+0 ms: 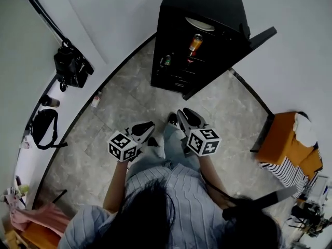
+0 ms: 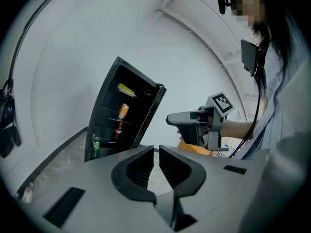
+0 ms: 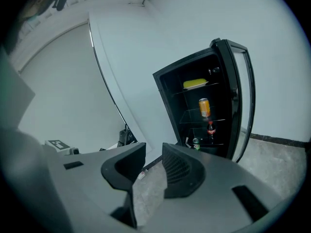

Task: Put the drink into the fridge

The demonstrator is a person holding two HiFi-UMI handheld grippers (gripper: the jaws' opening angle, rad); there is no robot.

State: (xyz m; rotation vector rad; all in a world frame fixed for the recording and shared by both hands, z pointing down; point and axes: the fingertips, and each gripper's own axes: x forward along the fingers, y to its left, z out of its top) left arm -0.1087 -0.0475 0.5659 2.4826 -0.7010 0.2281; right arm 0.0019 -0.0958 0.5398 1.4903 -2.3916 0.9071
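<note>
**Fridge open and stocked, both hand-held grippers empty**

The person stands on the floor [image 1: 129,97] facing the fridge [image 1: 207,14], some way back from it. Its door [image 1: 262,37] is swung wide to the right, which leaves the shelves in plain reach from the front.

The left hand-held gripper [image 2: 156,152] has its jaws drawn almost together with only a thin slit between them, and nothing is in it. The right hand-held gripper [image 3: 153,152] has its jaws a little apart, with bare floor showing through the gap, and it also carries nothing. Both are held low in front of the body and point roughly toward the fridge. That looks like a carrying or resting pose, not a reach.

The drinks are all inside the fridge:
- A yellow item [image 3: 195,83] lies flat on the top shelf.
- An orange can [image 3: 204,107] stands upright on the shelf below it.
- A dark bottle [image 3: 211,129] with a red label stands one shelf lower.
- A green can [image 3: 196,142] sits lowest, toward the left.

Each shelf holds a single item and has room to spare.

With no drink in either gripper, the placing looks done, though I cannot tell which drink is the task's own. A small item [image 1: 96,100] lies on the floor by the wall, and it is too small to identify.
</note>
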